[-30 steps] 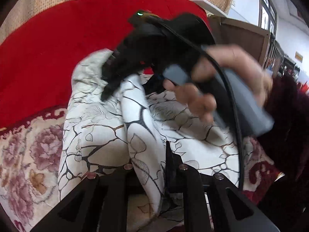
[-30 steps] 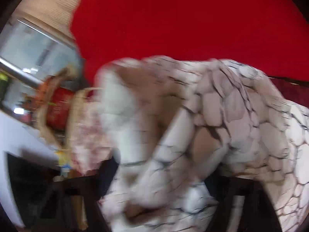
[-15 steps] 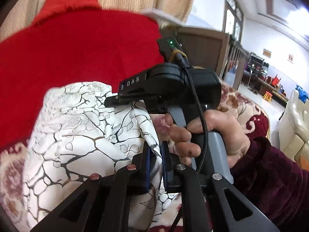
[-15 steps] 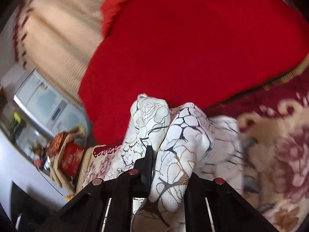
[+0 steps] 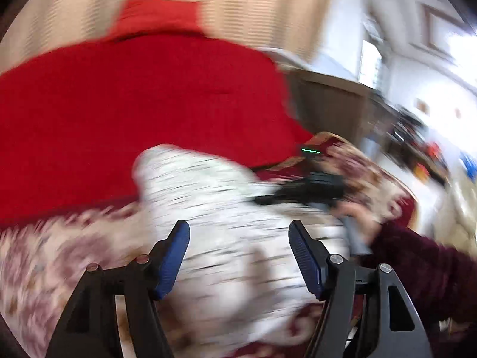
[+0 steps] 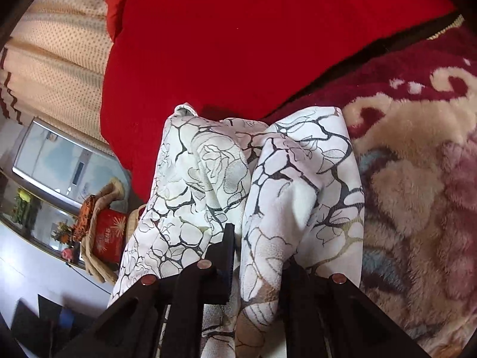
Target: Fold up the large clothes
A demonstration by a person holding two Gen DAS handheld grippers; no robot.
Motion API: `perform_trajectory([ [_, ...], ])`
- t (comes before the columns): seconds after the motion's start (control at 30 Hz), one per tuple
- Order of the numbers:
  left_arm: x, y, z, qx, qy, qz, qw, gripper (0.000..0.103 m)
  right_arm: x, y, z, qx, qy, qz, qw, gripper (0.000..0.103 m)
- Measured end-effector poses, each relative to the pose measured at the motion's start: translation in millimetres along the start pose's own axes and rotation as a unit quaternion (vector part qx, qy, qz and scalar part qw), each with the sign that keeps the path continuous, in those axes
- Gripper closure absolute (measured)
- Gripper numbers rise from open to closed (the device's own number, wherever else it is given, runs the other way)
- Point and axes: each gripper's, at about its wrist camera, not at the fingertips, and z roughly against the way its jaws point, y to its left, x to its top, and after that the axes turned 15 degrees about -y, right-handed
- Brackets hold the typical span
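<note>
The garment is white cloth with a black branch pattern (image 6: pixel 292 179). It lies bunched on a floral plush blanket (image 6: pixel 417 194). My right gripper (image 6: pixel 259 256) is shut on a fold of the garment, which runs up between its fingers. In the blurred left wrist view the garment (image 5: pixel 226 238) lies below my left gripper (image 5: pixel 238 253), which is open and empty above it. The right gripper (image 5: pixel 310 191) and the hand holding it also show there, at the garment's right edge.
A red cover (image 6: pixel 253 29) lies over the surface behind the garment and also shows in the left wrist view (image 5: pixel 134 119). A beige curtain (image 6: pixel 59 44) hangs at the back. A wooden headboard (image 5: pixel 331 104) stands at the right. A red box (image 6: pixel 107 235) sits on a shelf at left.
My left gripper has opened and let go of the garment, and it is moving fast, so its view blurs. My right gripper keeps its hold and has lowered toward the blanket.
</note>
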Motion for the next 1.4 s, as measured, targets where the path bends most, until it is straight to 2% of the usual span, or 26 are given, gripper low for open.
perform_trajectory([
  [0.07, -12, 50, -3, 0.064, 0.014, 0.056, 0.9963, 0.034, 4, -10, 8, 0.008, 0.002, -0.025, 1.000, 0.087],
  [0.1, -23, 71, -12, 0.092, 0.032, 0.093, 0.9909, 0.035, 4, -14, 10, 0.011, 0.004, -0.033, 0.999, 0.086],
  [0.17, -41, 86, -33, 0.103, 0.078, 0.120, 0.9843, 0.040, 5, -15, 15, 0.014, 0.003, -0.042, 0.999, 0.085],
  [0.2, -50, 80, -45, 0.102, 0.102, 0.108, 0.9836, 0.045, 4, -14, 18, 0.013, 0.005, -0.042, 0.999, 0.083],
  [0.23, -56, 71, -54, 0.099, 0.119, 0.089, 0.9839, 0.057, 2, -13, 22, 0.014, 0.009, -0.045, 0.999, 0.080],
  [0.27, -61, 54, -62, 0.101, 0.125, 0.058, 0.9854, 0.070, 2, -14, 25, 0.017, 0.013, -0.047, 0.999, 0.080],
  [0.3, -63, 42, -65, 0.101, 0.123, 0.031, 0.9868, 0.079, 2, -12, 30, 0.021, 0.018, -0.050, 0.998, 0.076],
  [0.33, -63, 34, -66, 0.097, 0.122, 0.018, 0.9876, 0.094, 0, -6, 35, 0.027, 0.022, -0.053, 0.998, 0.068],
  [0.37, -63, 28, -67, 0.093, 0.121, 0.013, 0.9883, 0.103, -2, -6, 42, 0.034, 0.026, -0.054, 0.998, 0.061],
  [0.4, -64, 26, -67, 0.091, 0.120, 0.013, 0.9885, 0.103, -5, -1, 46, 0.043, 0.031, -0.054, 0.997, 0.030],
  [0.43, -65, 23, -68, 0.092, 0.121, 0.009, 0.9883, 0.103, -10, 6, 52, 0.066, 0.033, -0.056, 0.996, 0.020],
  [0.53, -69, 22, -66, 0.098, 0.119, 0.001, 0.9881, 0.103, -28, 27, 65, 0.103, 0.036, -0.037, 0.993, 0.020],
  [0.6, -70, 21, -67, 0.104, 0.117, -0.001, 0.9877, 0.103, -40, 39, 64, 0.102, 0.041, -0.016, 0.994, 0.020],
  [0.67, -68, 15, -66, 0.116, 0.113, -0.017, 0.9866, 0.103, -52, 49, 56, 0.099, 0.044, 0.003, 0.994, 0.034],
  [0.7, -63, 16, -64, 0.120, 0.111, -0.022, 0.9863, 0.103, -57, 59, 53, 0.074, 0.037, 0.040, 0.996, 0.053],
  [0.73, -59, 13, -62, 0.122, 0.106, -0.025, 0.9865, 0.103, -59, 66, 53, 0.058, 0.029, 0.068, 0.996, 0.068],
  [0.83, -45, -2, -55, 0.106, 0.078, -0.028, 0.9908, 0.103, -53, 80, 72, 0.045, -0.018, 0.092, 0.995, 0.079],
  [0.9, -33, -24, -53, 0.078, 0.050, -0.036, 0.9951, 0.103, -47, 90, 98, 0.036, -0.072, 0.117, 0.990, 0.082],
  [0.97, -29, -51, -60, 0.076, 0.037, -0.066, 0.9943, 0.103, -45, 95, 118, 0.016, -0.109, 0.142, 0.984, 0.084],
  [1.03, -35, -56, -77, 0.078, 0.059, -0.057, 0.9936, 0.103, -43, 88, 124, -0.008, -0.122, 0.148, 0.981, 0.086],
  [1.13, -57, -50, -107, 0.076, 0.117, -0.034, 0.9896, 0.102, -42, 47, 102, -0.114, -0.099, 0.143, 0.978, 0.090],
  [1.17, -62, -52, -111, 0.084, 0.126, -0.044, 0.9875, 0.102, -45, 28, 88, -0.138, -0.067, 0.127, 0.980, 0.090],
  [1.2, -64, -56, -109, 0.088, 0.121, -0.064, 0.9867, 0.102, -47, 9, 76, -0.140, -0.033, 0.100, 0.985, 0.090],
  [1.27, -64, -56, -104, 0.085, 0.117, -0.072, 0.9868, 0.102, -49, 1, 72, -0.132, -0.022, 0.093, 0.987, 0.090],
  [1.3, -63, -50, -100, 0.076, 0.115, -0.054, 0.9890, 0.102, -50, 7, 74, -0.133, -0.025, 0.114, 0.984, 0.090],
  [1.4, -56, -37, -83, 0.053, 0.108, -0.011, 0.9927, 0.101, -55, 12, 72, -0.130, -0.025, 0.113, 0.985, 0.090],
])
